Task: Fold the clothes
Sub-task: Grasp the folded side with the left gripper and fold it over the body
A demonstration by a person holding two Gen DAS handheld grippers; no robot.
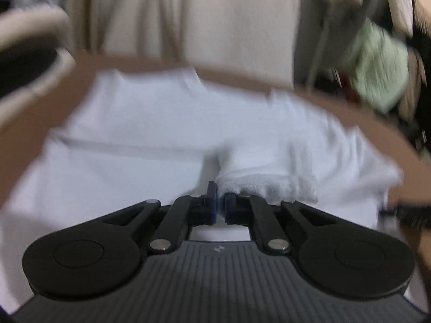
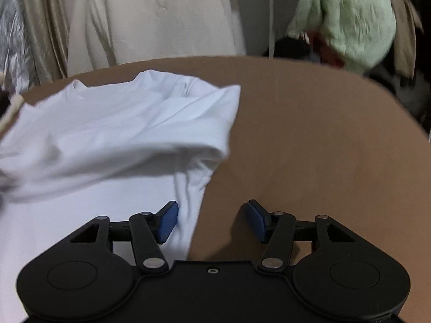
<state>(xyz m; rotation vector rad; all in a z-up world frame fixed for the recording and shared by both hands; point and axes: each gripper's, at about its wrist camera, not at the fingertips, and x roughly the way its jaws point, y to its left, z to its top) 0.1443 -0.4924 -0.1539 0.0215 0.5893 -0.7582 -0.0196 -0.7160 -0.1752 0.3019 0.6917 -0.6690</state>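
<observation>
**Left jaws pinched on shirt fold, right jaws spread over its edge**

Jaws of the left gripper (image 1: 220, 202) are pressed together with a bunched fold of the white shirt (image 1: 161, 140) caught between the blue pads (image 1: 212, 202); the gathered cloth rises from the pinch toward 1 o'clock. Jaws of the right gripper (image 2: 212, 220) stand wide apart and hold nothing: the left pad (image 2: 168, 222) hangs over the shirt's (image 2: 107, 134) side edge, the other pad (image 2: 256, 220) over bare table (image 2: 323, 148).

The shirt lies on the brown table (image 1: 363, 118). In the right wrist view its collar sits at 11 o'clock, near the far table edge, and the body runs down toward 7 o'clock, so the long axis goes from the far edge toward the camera. A sleeve or side panel is folded across the chest, its outer edge ending around 12 o'clock of the gripper. In the left wrist view the collar is at 12 o'clock and the cloth fills most of the frame; this view is blurred, so finer creases cannot be made out.

Beyond the far table edge hang cream garments (image 2: 150, 18) at 12 o'clock. A pale green fleecy cloth (image 2: 350, 21) sits at 1 to 2 o'clock in both views (image 1: 377, 72). A silvery sheet (image 2: 13, 43) shows at 10 o'clock in the right wrist view.
</observation>
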